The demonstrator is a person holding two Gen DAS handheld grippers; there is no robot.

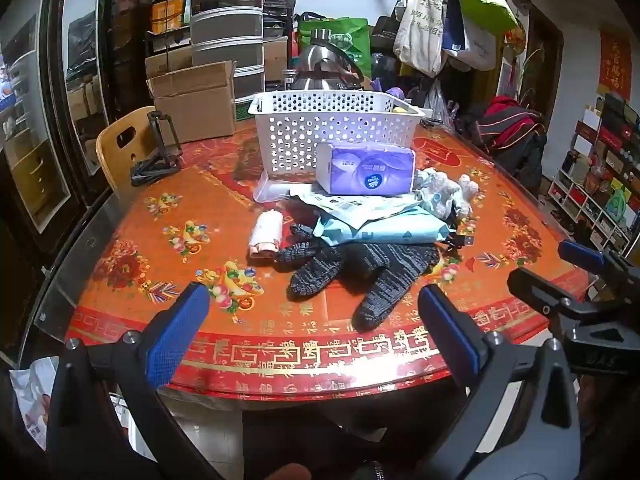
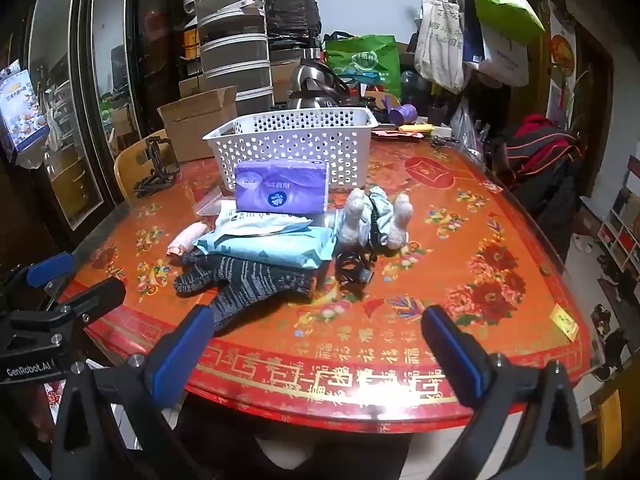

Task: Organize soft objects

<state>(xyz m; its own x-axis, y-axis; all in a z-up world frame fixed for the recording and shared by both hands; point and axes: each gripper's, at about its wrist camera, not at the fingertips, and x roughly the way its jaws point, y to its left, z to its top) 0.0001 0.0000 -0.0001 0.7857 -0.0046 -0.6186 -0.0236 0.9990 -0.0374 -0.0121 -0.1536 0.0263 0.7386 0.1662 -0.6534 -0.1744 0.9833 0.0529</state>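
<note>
— Both tools are hovering at the near edge of the red floral table, and neither is carrying anything: the left gripper is standing with its blue pads spread wide and nothing between them, and the right gripper is gaping the same way. Which one is sitting closer to the pile?

— The left, by my reading. In its view the dark knitted gloves are lying straight ahead, just beyond its fingertips, their fingers pointing back toward the tool and down-left. In the right wrist view those gloves are lying ahead and off to the left, one fingertip reaching near the left pad.

— And the rest of the soft things?

— They are piling up behind the gloves: a pale blue wipes pack is resting on the glove cuffs, a purple tissue pack is standing just in front of the white perforated basket, a plush toy is lying to the right of the pack, and a small pink roll is lying to the left

— So the basket is waiting at the far side?

— Yes, beyond everything; any pick is likely starting with the gloves, nearest and uppermost at the front
</note>
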